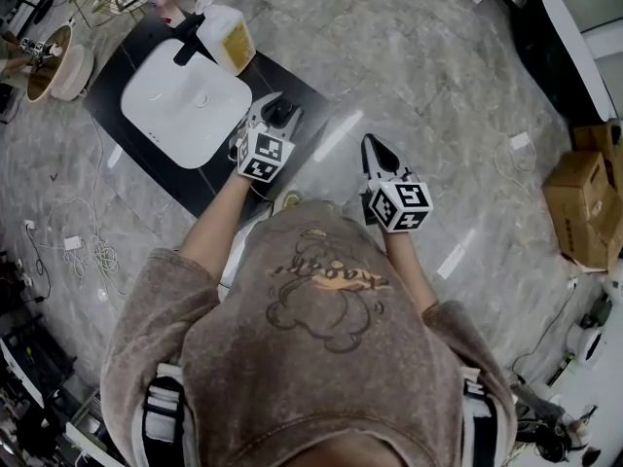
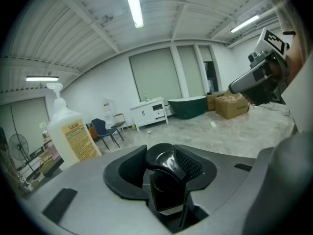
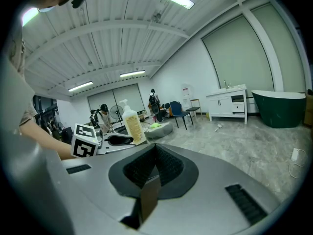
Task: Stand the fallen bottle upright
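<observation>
Two grippers: held by a person at a black counter point(image 1: 295, 93) with a white sink point(image 1: 165, 105).
Left gripper point(image 2: 166, 166): jaws partway closed, clamped on a dark bottle point(image 2: 165, 194).
Dark bottle: in those jaws, at the counter's near edge, near the sink.
Right gripper point(image 3: 154, 163): jaws pressed together, empty, over the floor point(image 1: 419, 56).
Pump bottle point(image 2: 68, 133): upright on the counter, beside the sink.

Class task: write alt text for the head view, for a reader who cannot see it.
Seen from above, a person in a brown hoodie holds a gripper in each hand over a grey floor. The left gripper, a black object between its fingers, is beside a white sink where a pump bottle stands upright; the right gripper is shut.
</observation>
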Action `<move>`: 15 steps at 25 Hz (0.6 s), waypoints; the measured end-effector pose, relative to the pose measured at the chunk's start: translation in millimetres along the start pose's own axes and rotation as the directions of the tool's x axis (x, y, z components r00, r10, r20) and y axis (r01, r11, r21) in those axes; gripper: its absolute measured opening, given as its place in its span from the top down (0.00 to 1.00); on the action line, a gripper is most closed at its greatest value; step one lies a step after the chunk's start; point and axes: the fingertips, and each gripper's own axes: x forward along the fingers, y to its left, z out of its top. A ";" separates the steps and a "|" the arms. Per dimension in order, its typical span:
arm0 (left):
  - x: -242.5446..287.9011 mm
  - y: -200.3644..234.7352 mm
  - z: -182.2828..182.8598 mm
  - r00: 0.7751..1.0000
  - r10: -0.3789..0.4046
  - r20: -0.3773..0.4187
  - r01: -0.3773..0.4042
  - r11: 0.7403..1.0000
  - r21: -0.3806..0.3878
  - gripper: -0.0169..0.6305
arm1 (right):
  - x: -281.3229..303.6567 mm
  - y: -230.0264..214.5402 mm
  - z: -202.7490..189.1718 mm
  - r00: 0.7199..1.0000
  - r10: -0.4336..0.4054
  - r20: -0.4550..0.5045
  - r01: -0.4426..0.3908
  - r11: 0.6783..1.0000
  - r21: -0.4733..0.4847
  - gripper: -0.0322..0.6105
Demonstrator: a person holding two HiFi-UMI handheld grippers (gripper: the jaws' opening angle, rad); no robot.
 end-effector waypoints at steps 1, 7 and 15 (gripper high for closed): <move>-0.2 -1.3 0.7 1.000 0.000 0.003 0.000 1.000 0.002 0.71 | -0.2 0.0 -0.2 1.000 0.000 -0.001 0.000 1.000 0.001 0.95; -0.4 -1.9 1.6 1.000 0.007 0.014 -0.007 1.000 -0.010 0.71 | 1.1 0.8 -3.1 1.000 0.000 -0.006 0.000 1.000 0.005 0.95; 0.0 -1.8 7.1 0.999 -0.020 0.026 0.021 0.999 -0.036 0.67 | 2.1 2.7 -3.4 1.000 0.002 -0.001 -0.001 1.000 0.009 0.95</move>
